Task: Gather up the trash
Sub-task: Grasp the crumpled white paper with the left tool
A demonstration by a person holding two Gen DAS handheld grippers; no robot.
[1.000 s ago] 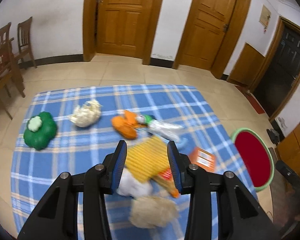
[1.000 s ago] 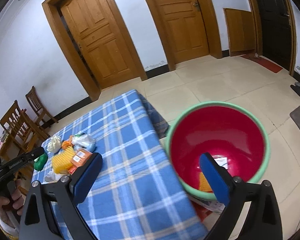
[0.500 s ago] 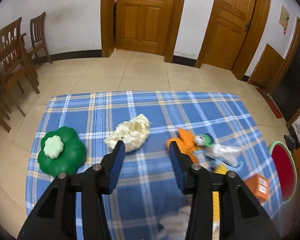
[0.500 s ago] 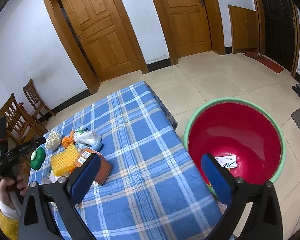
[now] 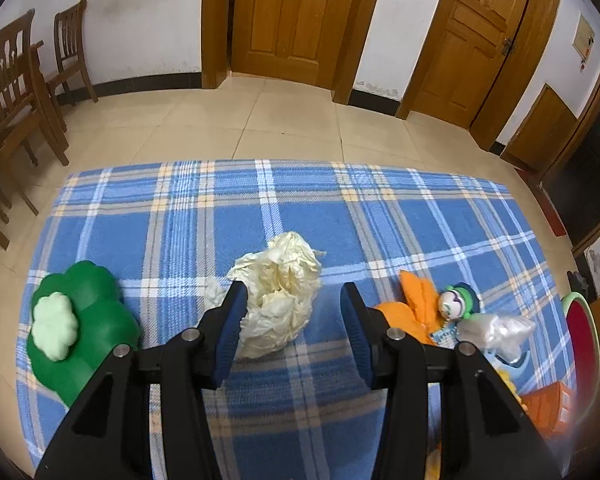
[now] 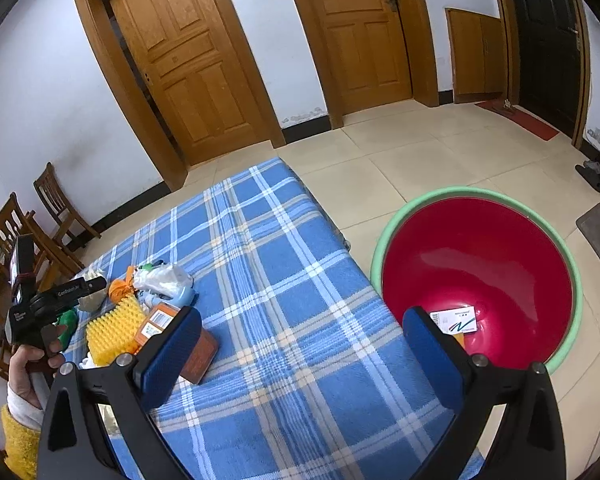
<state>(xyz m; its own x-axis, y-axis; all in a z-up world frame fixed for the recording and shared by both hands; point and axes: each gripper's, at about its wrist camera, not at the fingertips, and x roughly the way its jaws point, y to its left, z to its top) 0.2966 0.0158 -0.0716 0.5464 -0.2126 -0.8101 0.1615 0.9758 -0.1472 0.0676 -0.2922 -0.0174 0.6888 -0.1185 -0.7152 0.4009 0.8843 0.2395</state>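
Crumpled cream paper (image 5: 278, 292) sits on the blue plaid cloth (image 5: 308, 216) of the worktop, and here is the left gripper (image 5: 290, 304) poised right over it, fingers (image 5: 232, 320) spread wide with the wad between their tips; whether they touch it I cannot tell. Left of the paper lies a green flower-shaped toy (image 5: 80, 320); right of the paper there is an orange cloth (image 5: 416, 304), then a small green-capped figure (image 5: 458, 300) and a clear crinkled bag (image 5: 496, 330), all bunched together; an orange box (image 5: 548, 408) peeks in further right, near the frame edge.

Over on the right wrist view, the right gripper (image 6: 300, 344) hangs above the cloth's near corner, fingers wide apart and holding nothing; a red basin with a green rim (image 6: 380, 240) stands on the floor beside the worktop, with a white card (image 6: 454, 320) lying inside it; a yellow ridged sponge (image 6: 110, 332) lies beside the orange box; a hand (image 6: 30, 368) in a yellow sleeve grips the left gripper's handle at the far end of the cloth.
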